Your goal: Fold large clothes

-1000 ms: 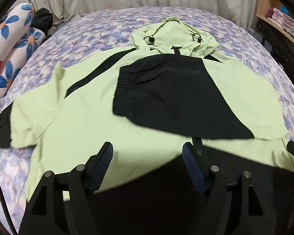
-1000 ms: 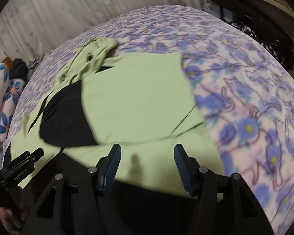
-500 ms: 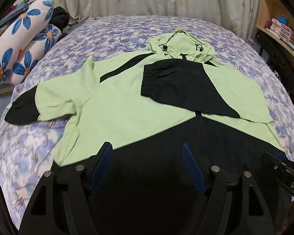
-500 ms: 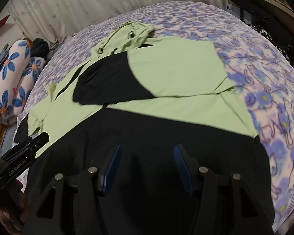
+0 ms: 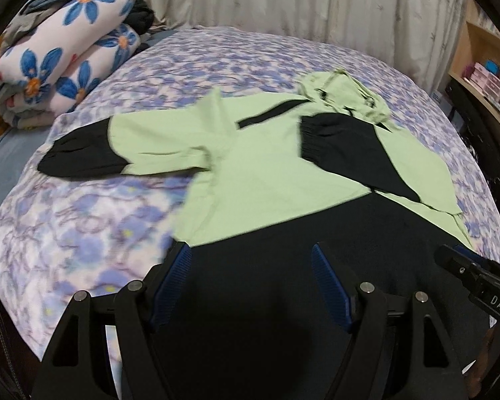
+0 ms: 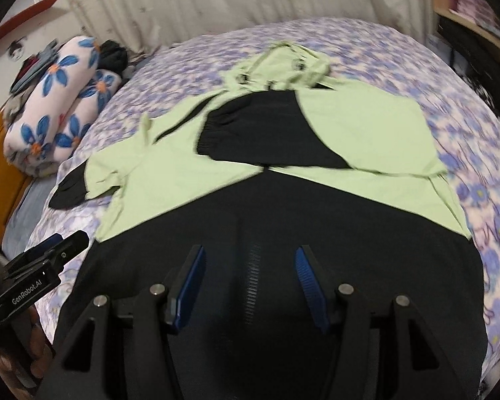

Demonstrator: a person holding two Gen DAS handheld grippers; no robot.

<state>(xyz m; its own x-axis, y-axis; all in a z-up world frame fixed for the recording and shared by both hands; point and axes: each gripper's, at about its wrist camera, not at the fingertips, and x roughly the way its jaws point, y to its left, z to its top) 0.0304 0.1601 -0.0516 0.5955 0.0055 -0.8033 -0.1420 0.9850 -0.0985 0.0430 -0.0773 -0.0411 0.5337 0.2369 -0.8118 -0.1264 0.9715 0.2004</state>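
A light green and black hooded jacket (image 5: pixel 266 180) lies flat on the bed, hood (image 5: pixel 343 96) at the far end. One sleeve (image 5: pixel 330 146) with a black cuff is folded across the chest. The other sleeve (image 5: pixel 83 160) sticks out to the left. My left gripper (image 5: pixel 250 253) hangs open above the black lower part, nothing between its blue pads. My right gripper (image 6: pixel 249 251) hovers open over the same black panel near the zipper (image 6: pixel 253 280), also holding nothing. In the right wrist view the jacket (image 6: pixel 366 140) fills the middle, and the left gripper (image 6: pixel 50 256) shows at the left edge.
The bed has a purple floral cover (image 5: pixel 83 233). A rolled floral blanket (image 5: pixel 60 66) with clothes on it lies at the far left. Pale curtains (image 5: pixel 283 0) hang behind. A wooden shelf (image 5: pixel 483 80) with boxes stands at the right.
Both grippers have drawn back toward the near end of the bed and risen. More of the black lower part and the outstretched sleeve now show. The jacket has not moved.
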